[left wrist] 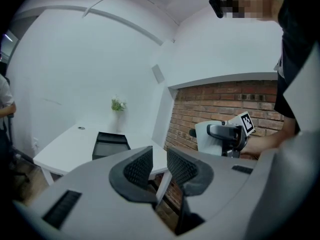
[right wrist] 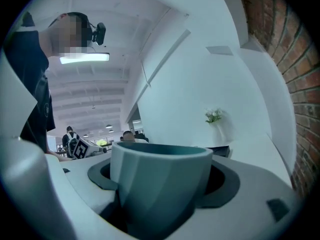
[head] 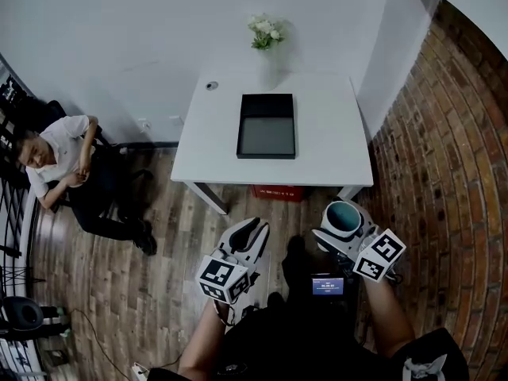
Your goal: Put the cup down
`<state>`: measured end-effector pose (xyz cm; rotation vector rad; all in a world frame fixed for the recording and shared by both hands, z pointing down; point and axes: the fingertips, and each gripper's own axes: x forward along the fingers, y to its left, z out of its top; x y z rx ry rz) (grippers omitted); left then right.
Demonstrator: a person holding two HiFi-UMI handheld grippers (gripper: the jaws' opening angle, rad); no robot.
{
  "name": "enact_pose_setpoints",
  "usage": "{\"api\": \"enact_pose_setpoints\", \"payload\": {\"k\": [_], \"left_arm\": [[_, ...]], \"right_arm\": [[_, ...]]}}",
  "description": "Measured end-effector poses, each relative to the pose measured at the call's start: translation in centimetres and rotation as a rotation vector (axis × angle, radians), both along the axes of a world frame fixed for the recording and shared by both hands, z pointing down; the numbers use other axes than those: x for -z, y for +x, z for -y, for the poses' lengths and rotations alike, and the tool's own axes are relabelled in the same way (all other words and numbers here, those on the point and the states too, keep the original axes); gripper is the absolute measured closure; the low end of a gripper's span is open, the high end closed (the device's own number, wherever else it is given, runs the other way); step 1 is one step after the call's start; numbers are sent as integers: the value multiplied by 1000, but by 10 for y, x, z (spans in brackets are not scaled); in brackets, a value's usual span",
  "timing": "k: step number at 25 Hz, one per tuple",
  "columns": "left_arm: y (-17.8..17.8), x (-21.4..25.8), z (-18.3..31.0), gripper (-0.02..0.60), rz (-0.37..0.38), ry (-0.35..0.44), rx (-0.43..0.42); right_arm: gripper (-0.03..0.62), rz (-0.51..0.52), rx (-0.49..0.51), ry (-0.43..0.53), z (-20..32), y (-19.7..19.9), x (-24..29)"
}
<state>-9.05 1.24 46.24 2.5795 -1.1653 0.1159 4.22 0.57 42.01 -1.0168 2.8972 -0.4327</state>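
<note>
A teal cup (head: 342, 217) sits upright between the jaws of my right gripper (head: 340, 230), held in the air in front of the white table (head: 333, 153) and short of its near edge. In the right gripper view the cup (right wrist: 157, 181) fills the space between the dark pads, and the right gripper (right wrist: 161, 166) is shut on it. My left gripper (head: 252, 232) hangs over the wooden floor to the left of the cup. Its jaws stand a narrow gap apart with nothing between them. The left gripper view shows the left gripper (left wrist: 160, 159) and, at the right, the cup (left wrist: 207, 139).
A black tray (head: 267, 125) lies in the middle of the table. A vase of white flowers (head: 267, 34) stands at the table's far edge. A red box (head: 278, 192) sits under the table. A person (head: 63, 161) sits at the left. A brick wall (head: 444, 173) runs along the right.
</note>
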Motion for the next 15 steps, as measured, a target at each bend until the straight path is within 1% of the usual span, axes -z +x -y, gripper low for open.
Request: {"api": "enact_pose_setpoints", "payload": {"k": [3, 7, 11, 15], "left_arm": [[-3, -1, 40, 486, 19, 3, 28], [7, 7, 97, 486, 30, 11, 39], [21, 19, 147, 486, 21, 13, 43], [34, 26, 188, 486, -7, 2, 51]], "right_arm": [[184, 20, 33, 5, 43, -5, -3], [184, 40, 62, 19, 100, -2, 4], [184, 61, 76, 21, 147, 11, 11], [184, 72, 82, 17, 189, 24, 13]]}}
